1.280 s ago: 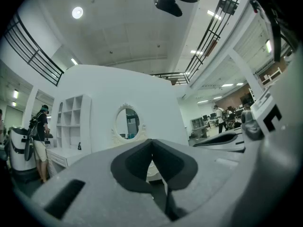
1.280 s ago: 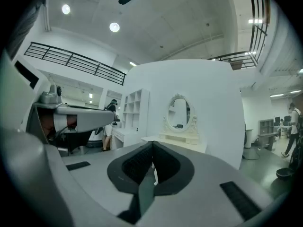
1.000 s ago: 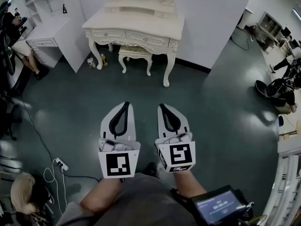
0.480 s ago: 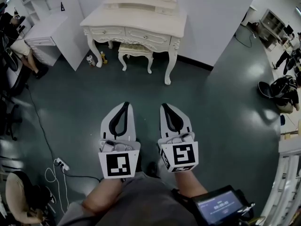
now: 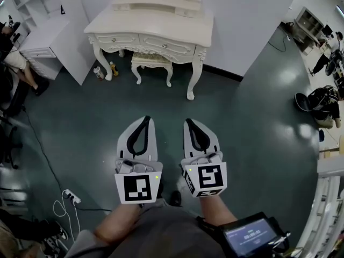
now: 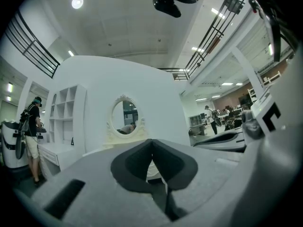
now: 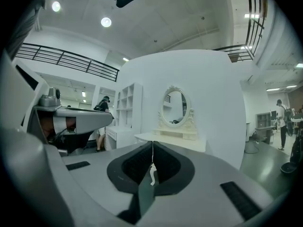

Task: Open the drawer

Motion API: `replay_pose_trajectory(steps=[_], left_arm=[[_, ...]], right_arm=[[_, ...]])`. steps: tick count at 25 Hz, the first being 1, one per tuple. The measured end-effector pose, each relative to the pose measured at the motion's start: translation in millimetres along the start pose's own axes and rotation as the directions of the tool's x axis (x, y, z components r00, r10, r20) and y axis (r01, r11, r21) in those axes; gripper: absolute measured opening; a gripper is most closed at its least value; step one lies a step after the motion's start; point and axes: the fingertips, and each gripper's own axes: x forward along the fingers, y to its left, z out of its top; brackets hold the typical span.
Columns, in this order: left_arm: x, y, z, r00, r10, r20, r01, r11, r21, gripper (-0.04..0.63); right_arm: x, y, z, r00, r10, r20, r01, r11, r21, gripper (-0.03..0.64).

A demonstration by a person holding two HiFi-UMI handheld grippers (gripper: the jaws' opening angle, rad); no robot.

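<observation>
A cream dressing table [image 5: 156,28] with an oval mirror stands against the white wall at the top of the head view. Its front holds two drawers [image 5: 115,38] [image 5: 171,45] with small knobs. Both grippers are held side by side over the green floor, well short of the table and pointing toward it. My left gripper [image 5: 145,118] is shut with nothing between its jaws. My right gripper [image 5: 187,121] is shut and empty too. The table and its mirror [image 6: 124,118] show ahead in the left gripper view, and the mirror [image 7: 175,107] also in the right gripper view.
A small cream stool [image 5: 152,62] is tucked under the table. A white desk and shelf unit [image 5: 40,39] stand at the left, with a person [image 5: 13,55] beside them. Cables and a power strip [image 5: 70,198] lie on the floor at lower left. Bags [image 5: 320,101] sit at the right.
The dressing table has shifted left and slightly up in the head view as the view moved toward it. Both grippers stay shut and side by side.
</observation>
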Motion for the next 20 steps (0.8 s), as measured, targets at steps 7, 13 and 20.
replay_pose_trajectory(steps=[7,13,20], left_arm=[[51.6,40.5,9.2,0.999,-0.021,0.044,0.021,1.0,0.0,0.014],[90.4,73.0,25.4,0.995,-0.047,0.092,0.047,0.999,0.003,0.014],[128.9,87.3,28.9,0.989,-0.101,0.112,0.1,0.995,0.017,0.014]], right_arm=[[64.0,-7.6,23.2,0.999,-0.023,0.033,0.024,0.999,-0.023,0.014],[105.9,-12.0,50.3,0.996,-0.058,0.068,0.062,0.997,-0.047,0.014],[138.5,-29.3,62.8,0.989,-0.119,0.087,0.124,0.991,-0.051,0.014]])
